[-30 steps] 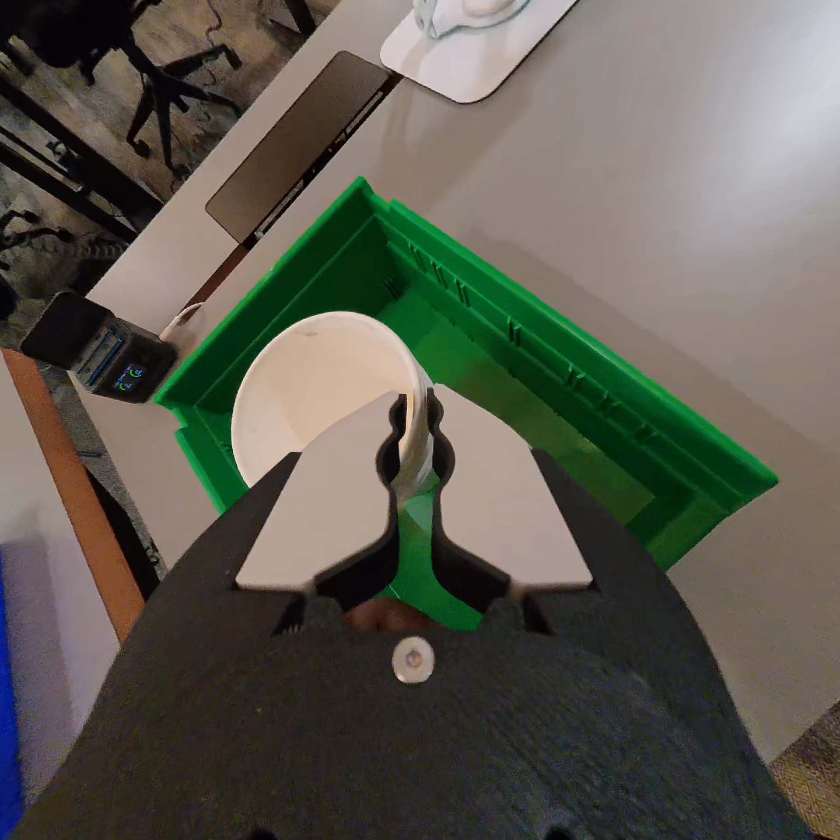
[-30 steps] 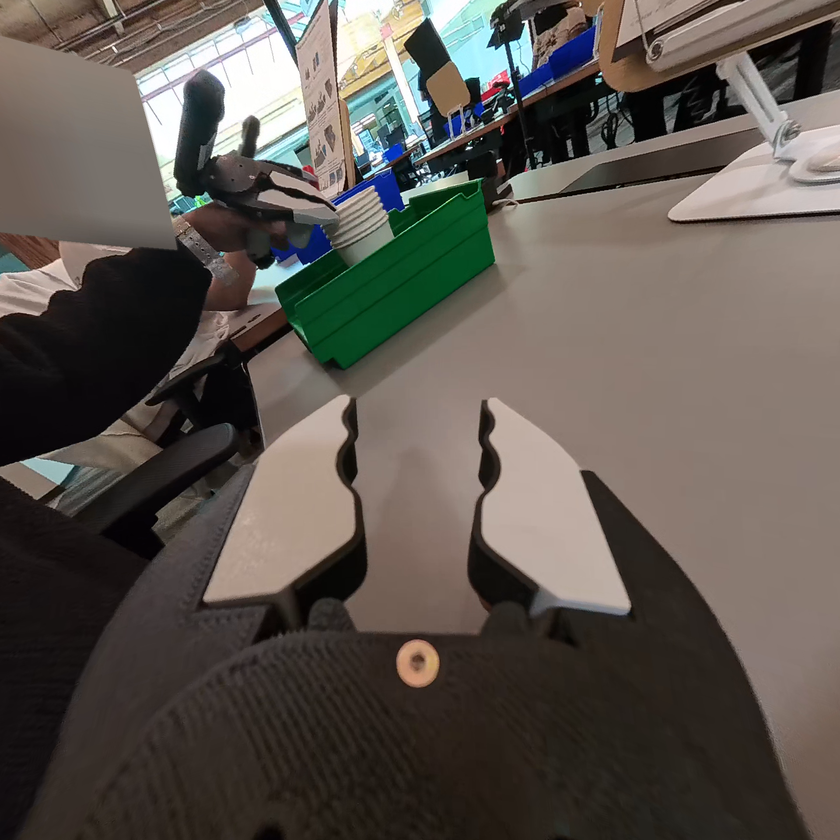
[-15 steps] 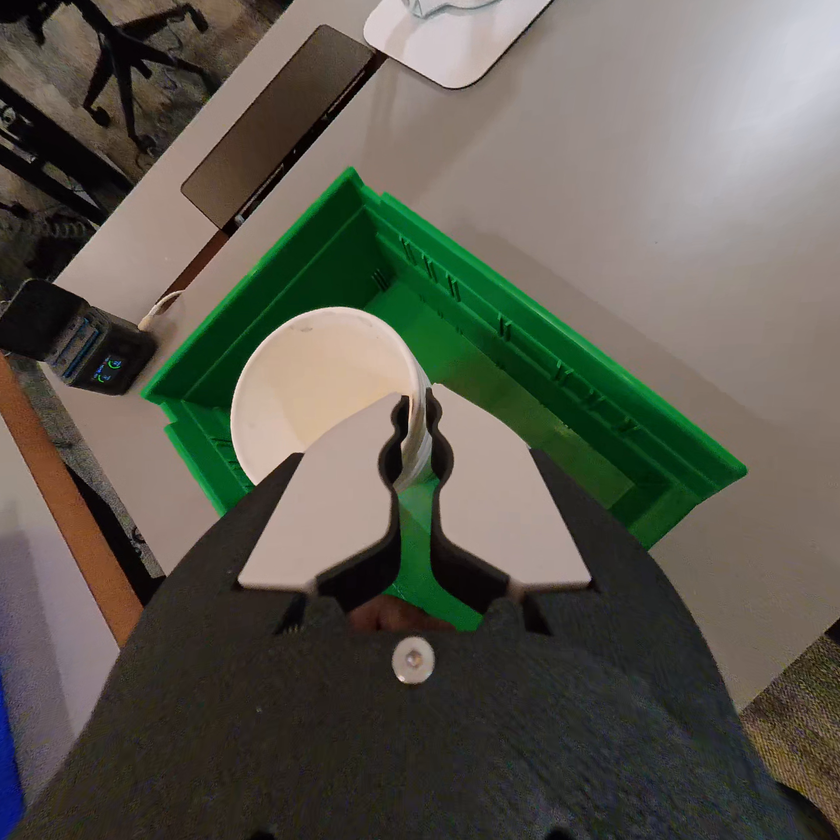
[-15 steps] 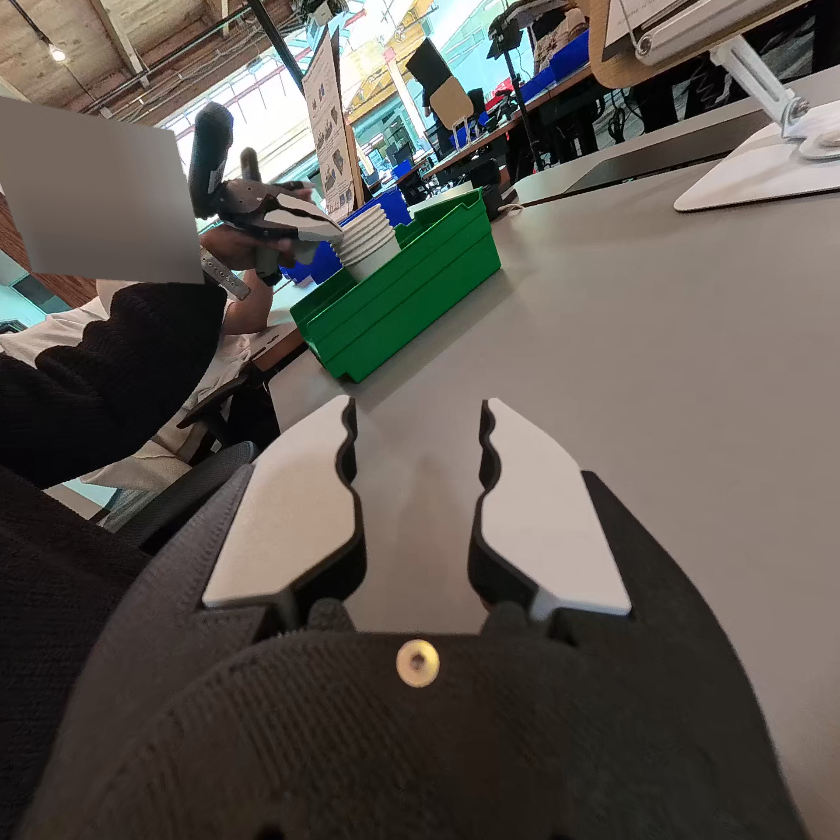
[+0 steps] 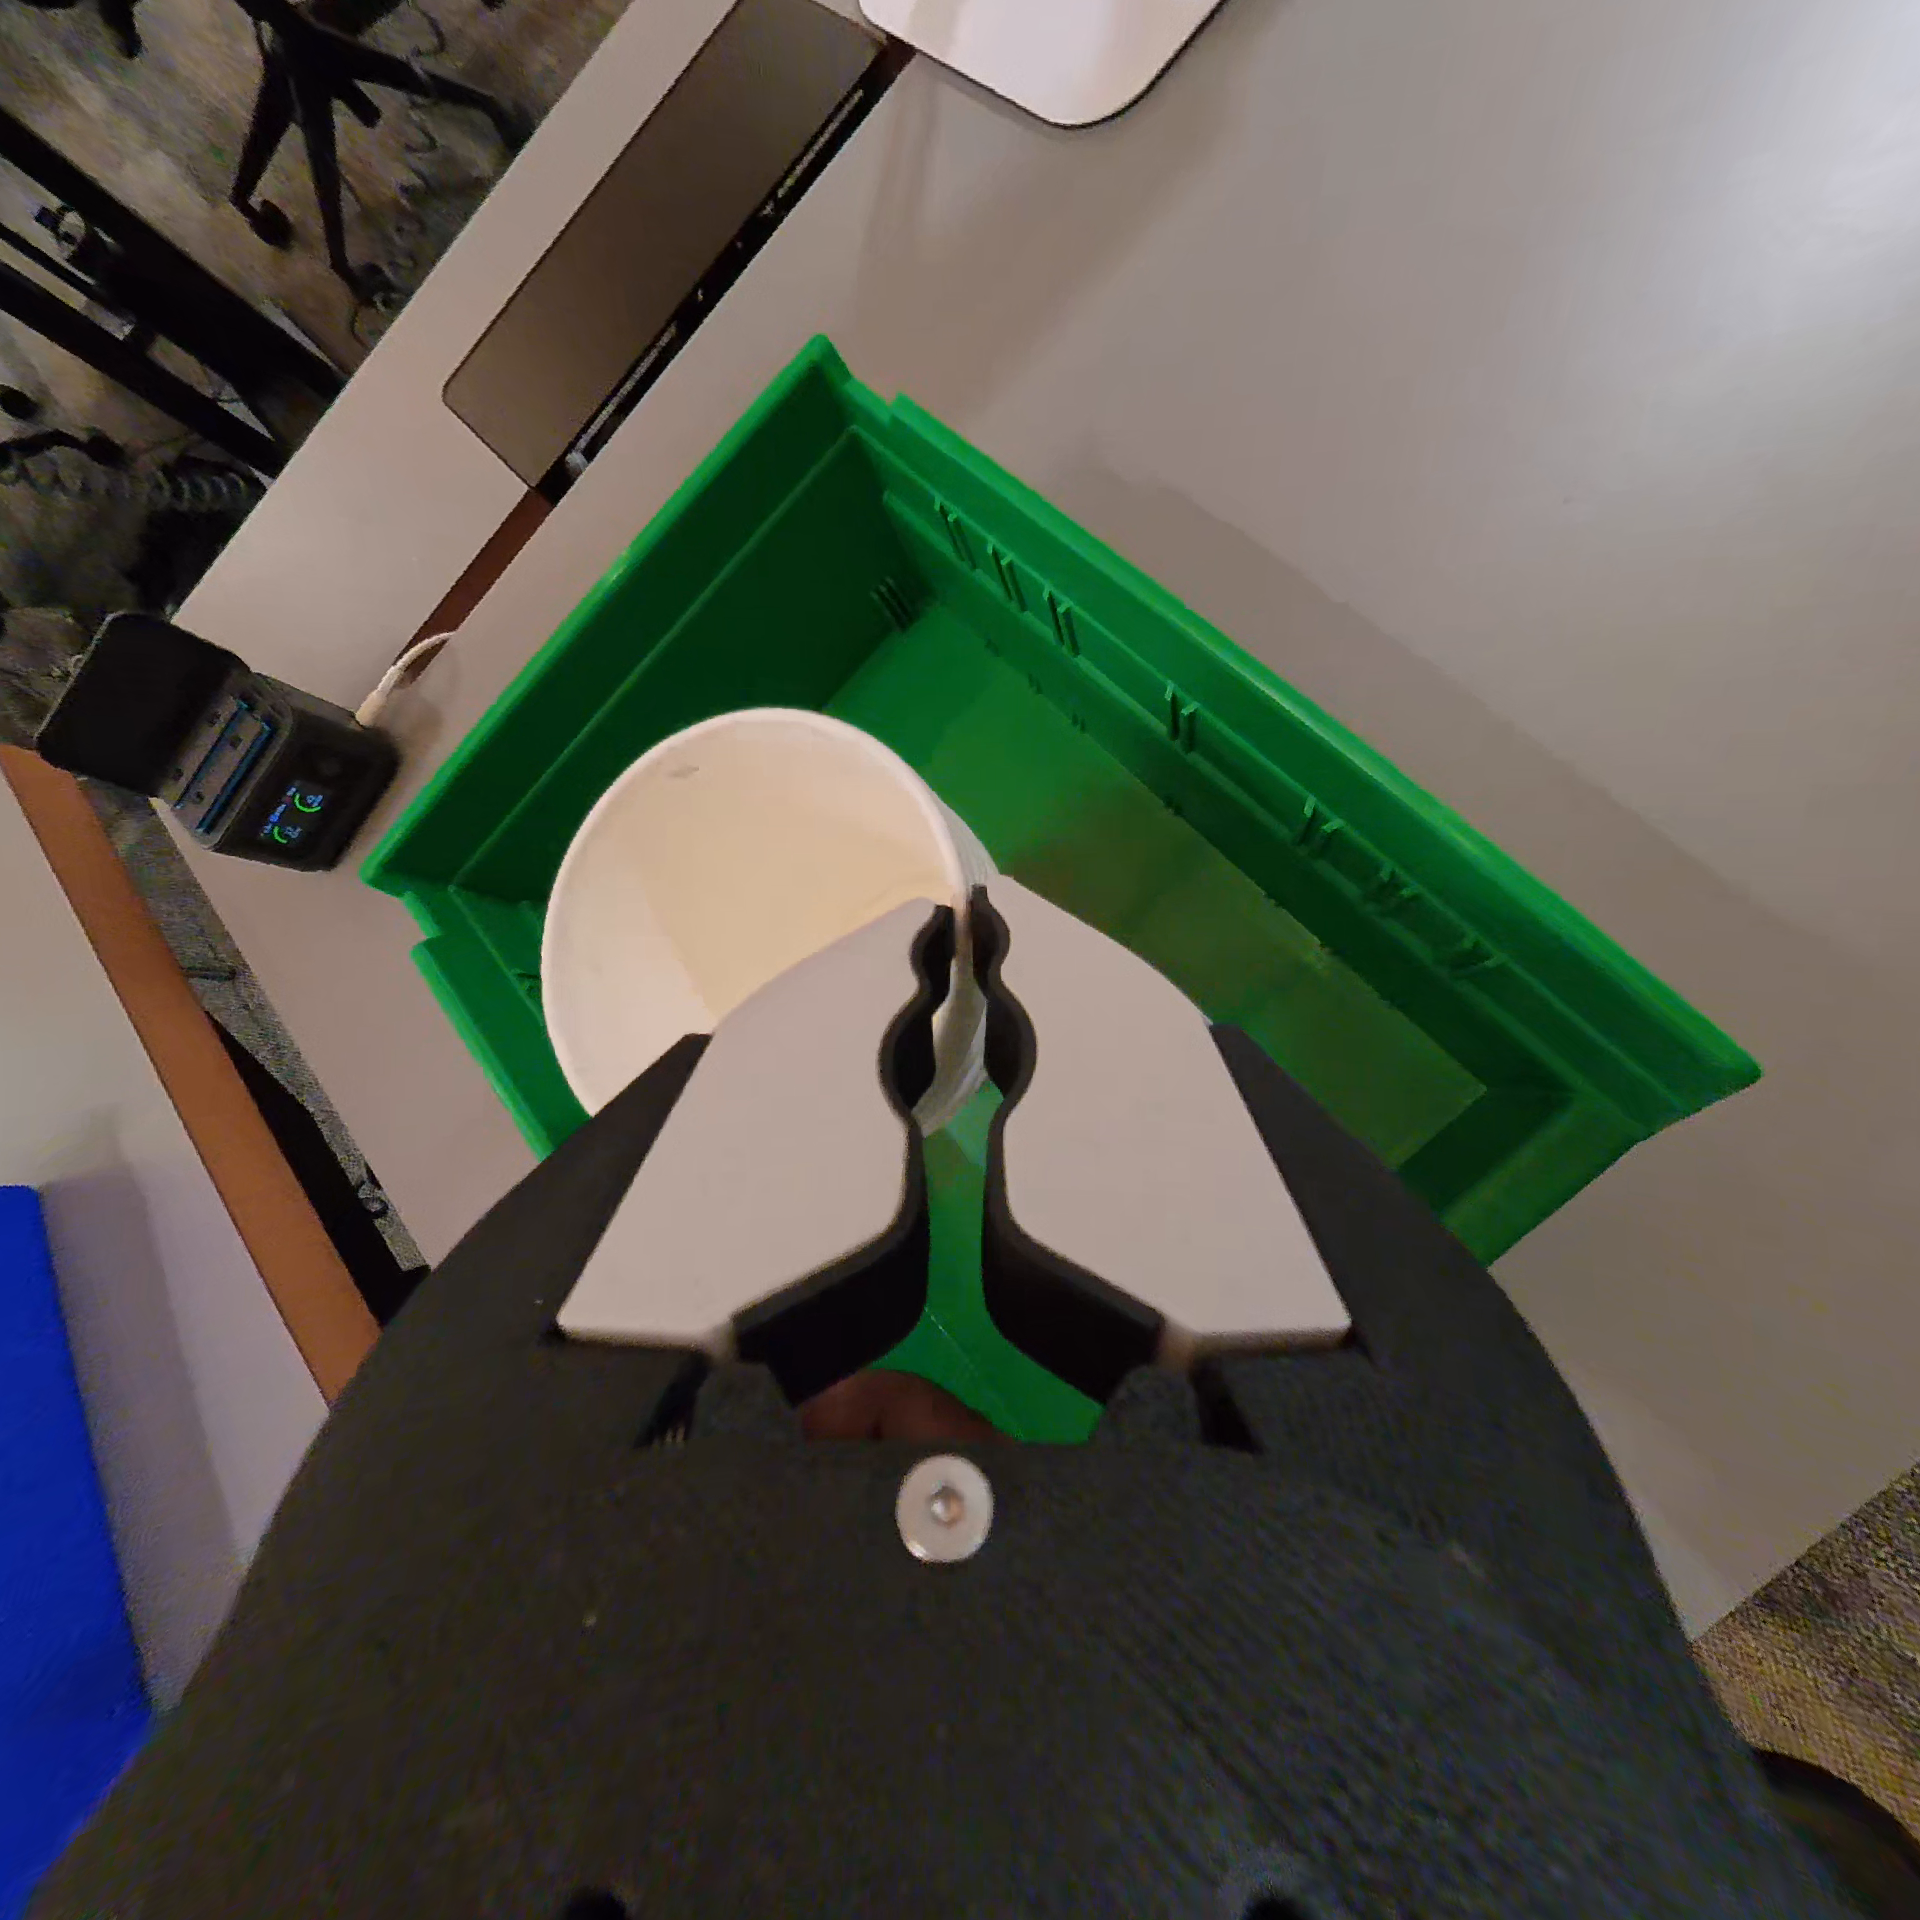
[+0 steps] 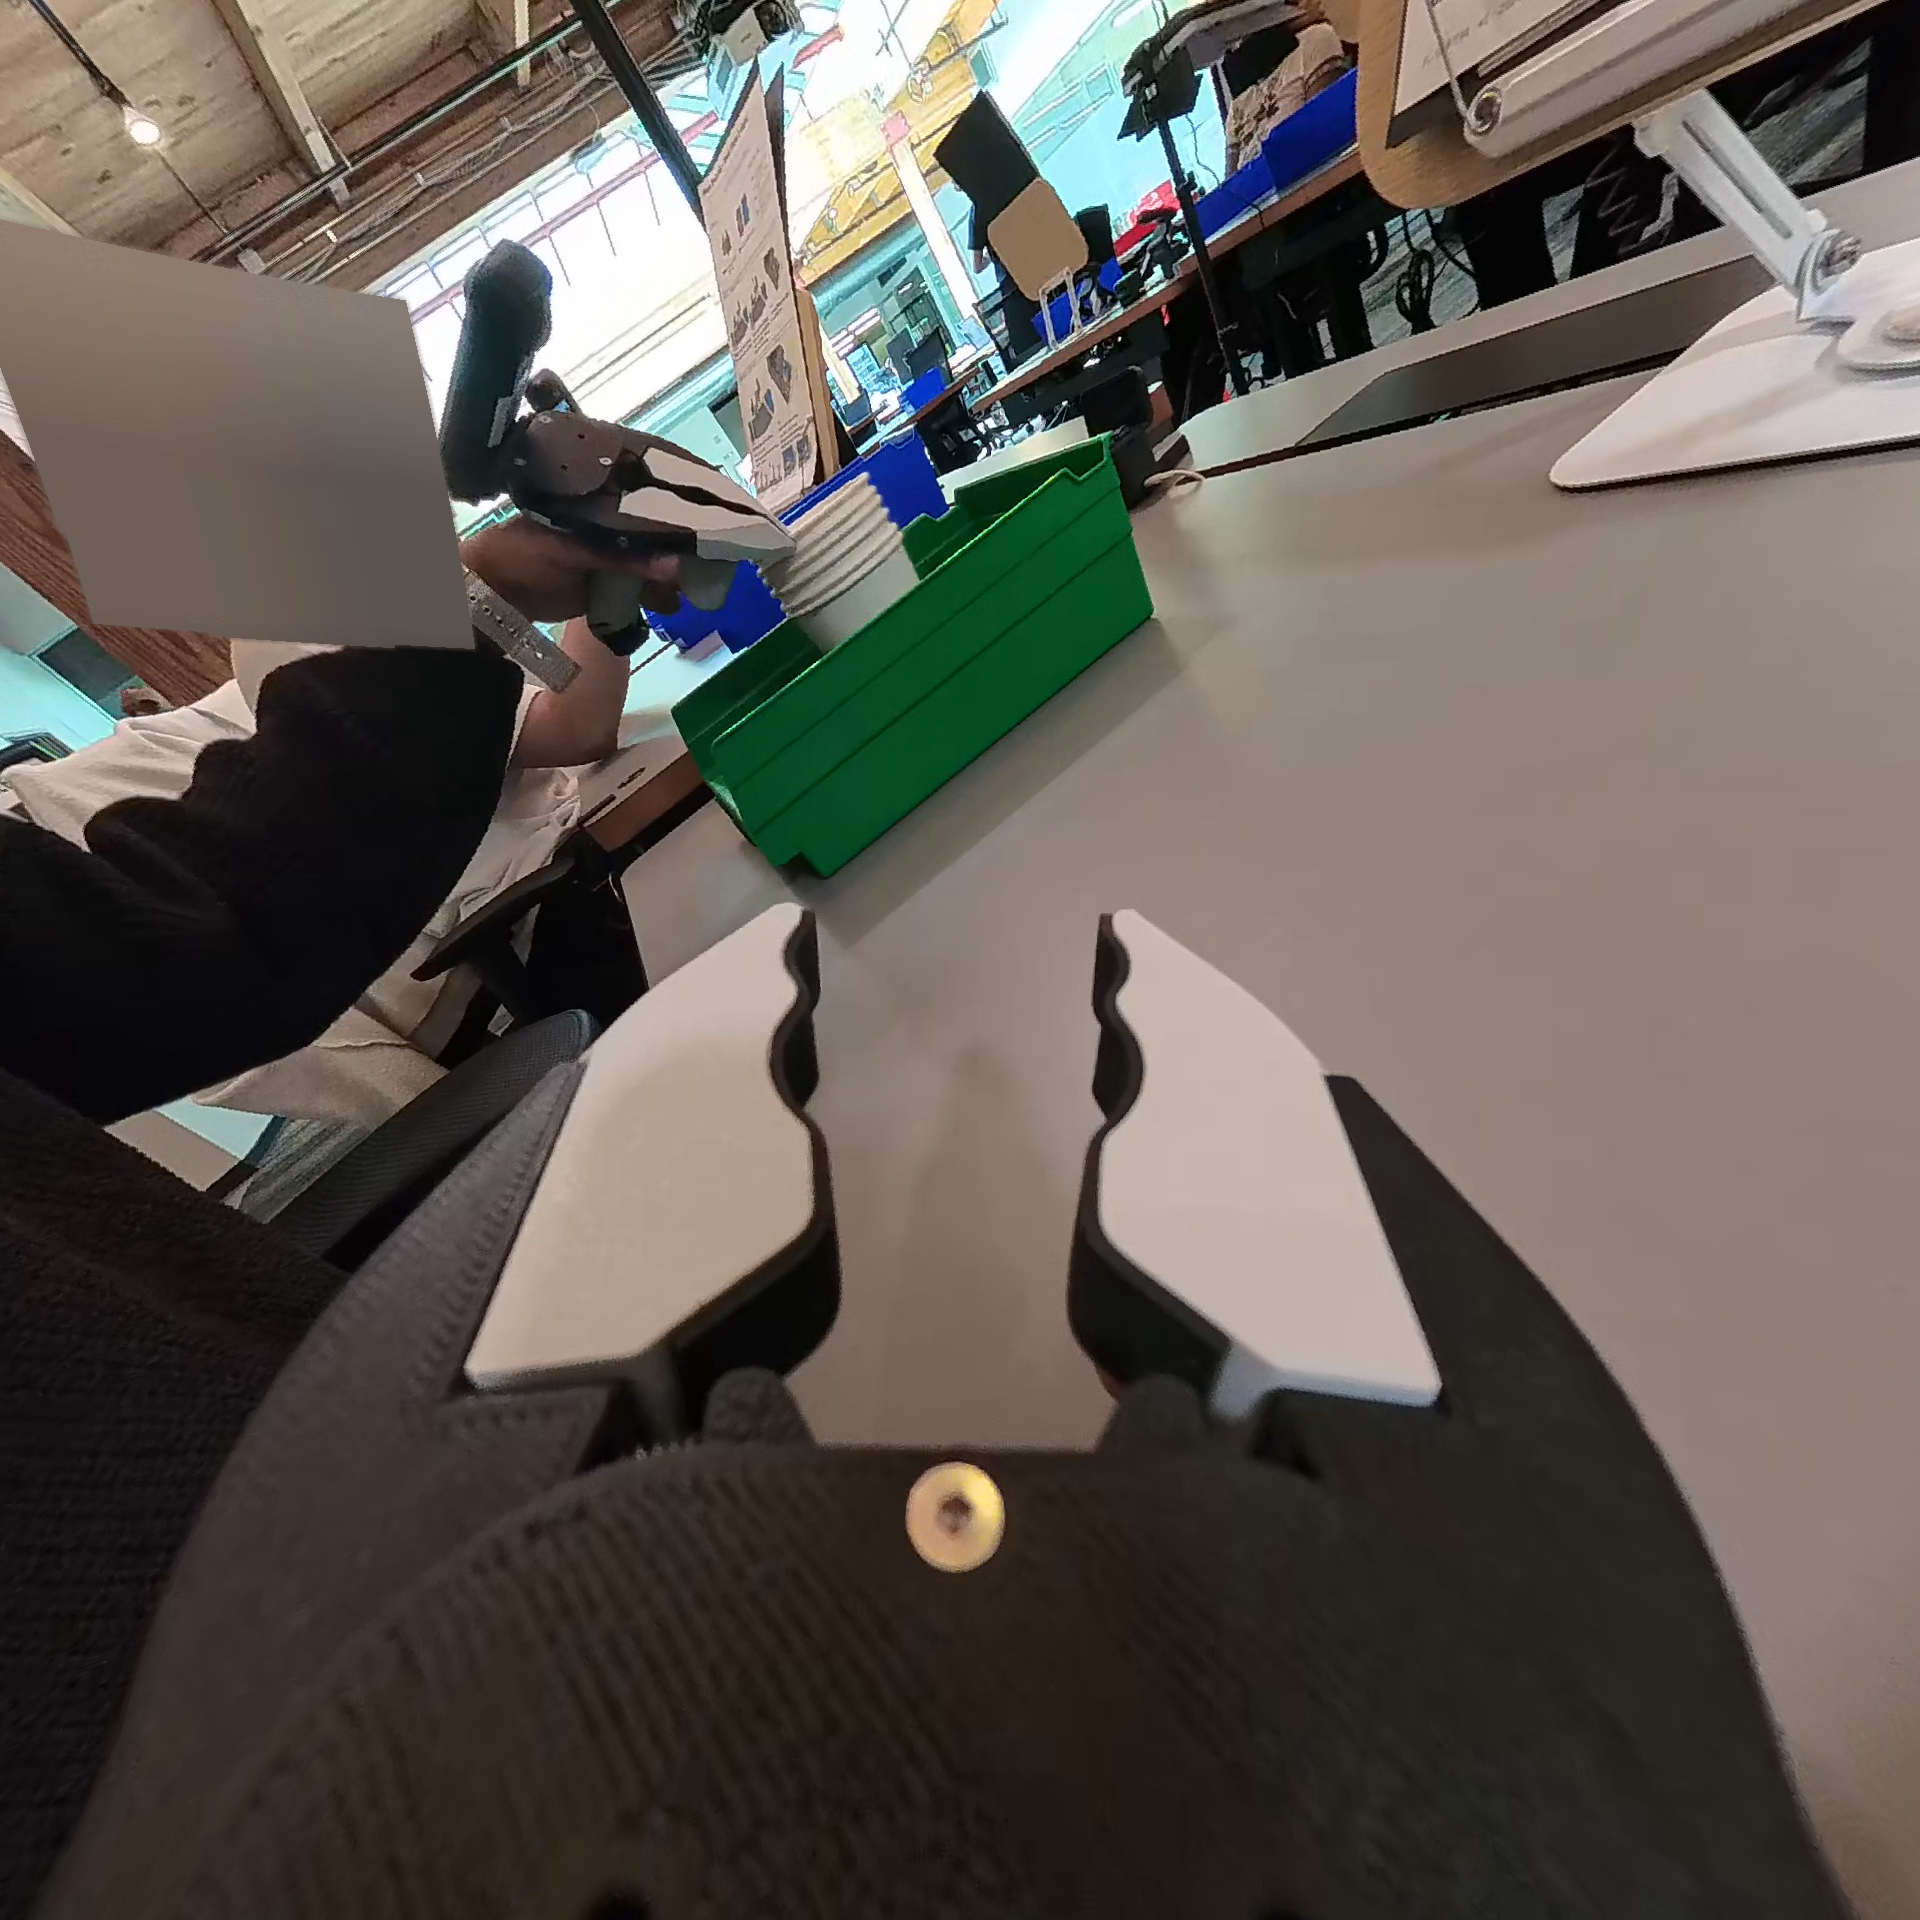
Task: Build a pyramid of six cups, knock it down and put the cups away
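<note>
My left gripper (image 5: 964, 914) is shut on the rim of a stack of white paper cups (image 5: 727, 894), one finger inside the top cup and one outside. The stack stands in the near left end of a green plastic bin (image 5: 1299, 831) on a grey table. In the right wrist view the same stack (image 6: 842, 556) rises out of the bin (image 6: 935, 686), with the left gripper (image 6: 769, 540) on its top edge. My right gripper (image 6: 951, 935) is open and empty, low over the bare grey table (image 6: 1455, 831), well short of the bin.
A black device with a lit screen (image 5: 218, 769) and a cable sits left of the bin. A white monitor stand base (image 6: 1745, 416) is at the far right. A dark flat panel (image 5: 665, 239) lies in the table beyond the bin. A person's dark sleeve (image 6: 260, 831) is at left.
The left gripper keeps its hold on the cup rim and its view has shifted slightly over the bin. The right gripper has tilted a little, staying open above the table.
</note>
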